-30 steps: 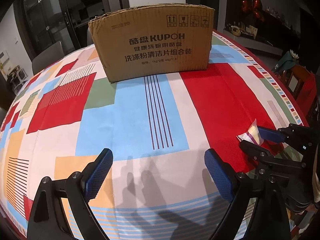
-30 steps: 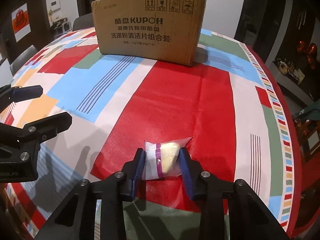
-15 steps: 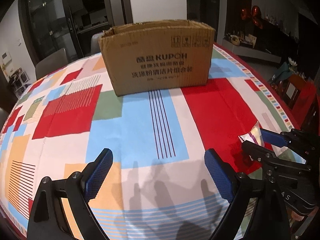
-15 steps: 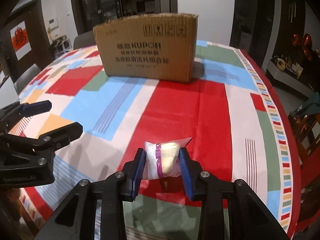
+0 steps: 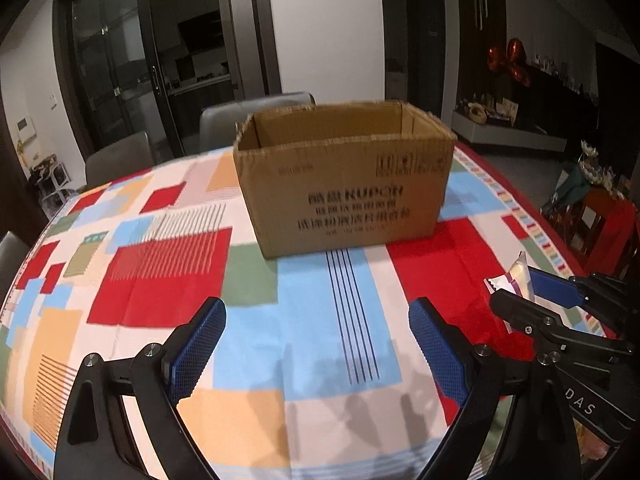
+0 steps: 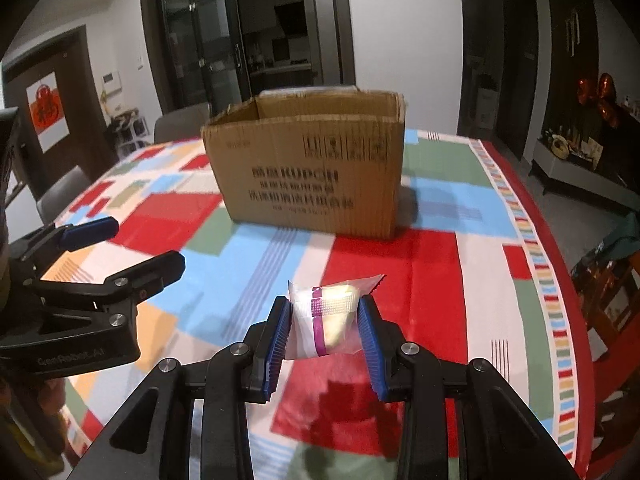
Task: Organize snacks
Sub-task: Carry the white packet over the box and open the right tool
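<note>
Dim light fills a dining room with dark glass doors behind a table under a patchwork cloth of red, blue, white, orange and green blocks [image 5: 168, 280]. Grey chairs [image 5: 120, 160] stand at its far left edge. Low on the left, the left gripper [image 5: 316, 344] hangs above the cloth with its blue-padded fingers [image 5: 196, 352] spread wide and nothing between them. Further back, near the table's middle, sits an open-topped brown cardboard box printed with dark lettering [image 5: 344, 188]; what lies inside it cannot be seen. To the right, well short of the box, the right gripper [image 6: 326, 326] is closed on a small clear-wrapped pale yellow snack with a purple band [image 6: 326, 316], pinched between both pads and held above a red patch.
</note>
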Available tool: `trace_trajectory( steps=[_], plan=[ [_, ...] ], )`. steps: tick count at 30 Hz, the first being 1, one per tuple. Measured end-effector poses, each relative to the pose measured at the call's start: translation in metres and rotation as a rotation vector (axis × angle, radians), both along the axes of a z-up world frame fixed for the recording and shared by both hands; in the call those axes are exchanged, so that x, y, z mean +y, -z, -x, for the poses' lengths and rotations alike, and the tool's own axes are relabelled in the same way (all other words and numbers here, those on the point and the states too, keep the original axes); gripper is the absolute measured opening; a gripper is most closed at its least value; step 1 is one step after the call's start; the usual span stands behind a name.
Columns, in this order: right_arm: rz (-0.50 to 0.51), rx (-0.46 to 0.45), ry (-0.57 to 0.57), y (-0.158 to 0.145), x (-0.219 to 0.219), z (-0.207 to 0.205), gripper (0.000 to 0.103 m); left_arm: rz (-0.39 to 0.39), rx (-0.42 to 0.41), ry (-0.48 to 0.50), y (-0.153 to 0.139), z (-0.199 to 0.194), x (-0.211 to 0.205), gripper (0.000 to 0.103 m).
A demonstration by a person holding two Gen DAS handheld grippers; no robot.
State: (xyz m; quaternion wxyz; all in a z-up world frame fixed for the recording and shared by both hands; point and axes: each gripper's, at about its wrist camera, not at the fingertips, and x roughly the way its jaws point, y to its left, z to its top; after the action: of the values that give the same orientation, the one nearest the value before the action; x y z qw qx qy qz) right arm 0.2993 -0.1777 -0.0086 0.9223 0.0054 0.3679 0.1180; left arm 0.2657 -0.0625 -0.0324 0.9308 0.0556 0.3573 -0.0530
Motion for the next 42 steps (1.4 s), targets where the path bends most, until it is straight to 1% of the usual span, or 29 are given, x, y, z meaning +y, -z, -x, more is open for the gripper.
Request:
trace_trajectory(
  steps=[7, 11, 20, 24, 31, 39, 40, 41, 42],
  plan=[
    [-0.028, -0.063, 0.015, -0.025, 0.005, -0.018, 0.036, -0.008, -0.050, -0.007, -0.019, -0.016, 0.007, 0.094],
    [-0.035, -0.086, 0.022, -0.035, 0.006, -0.031, 0.036, -0.002, -0.077, -0.015, -0.030, -0.026, 0.012, 0.096],
    [-0.042, -0.132, 0.022, -0.056, 0.016, -0.061, 0.036, 0.008, -0.107, -0.018, -0.045, -0.049, 0.022, 0.098],
    [-0.050, -0.146, 0.026, -0.062, 0.017, -0.076, 0.036, 0.011, -0.119, -0.026, -0.051, -0.060, 0.027, 0.099],
    [-0.053, -0.169, 0.028, -0.070, 0.023, -0.105, 0.036, -0.006, -0.153, -0.036, -0.061, -0.081, 0.033, 0.101],
    [-0.038, -0.172, 0.042, -0.071, 0.028, -0.142, 0.037, 0.000, -0.161, -0.064, -0.060, -0.109, 0.043, 0.101],
    [-0.038, -0.172, 0.044, -0.071, 0.028, -0.145, 0.039, -0.001, -0.160, -0.067, -0.059, -0.110, 0.044, 0.101],
    [-0.036, -0.171, 0.049, -0.070, 0.027, -0.149, 0.045, -0.002, -0.158, -0.071, -0.059, -0.112, 0.044, 0.101],
    [-0.033, -0.170, 0.057, -0.070, 0.027, -0.152, 0.049, -0.001, -0.157, -0.073, -0.058, -0.114, 0.045, 0.101]
  ],
)
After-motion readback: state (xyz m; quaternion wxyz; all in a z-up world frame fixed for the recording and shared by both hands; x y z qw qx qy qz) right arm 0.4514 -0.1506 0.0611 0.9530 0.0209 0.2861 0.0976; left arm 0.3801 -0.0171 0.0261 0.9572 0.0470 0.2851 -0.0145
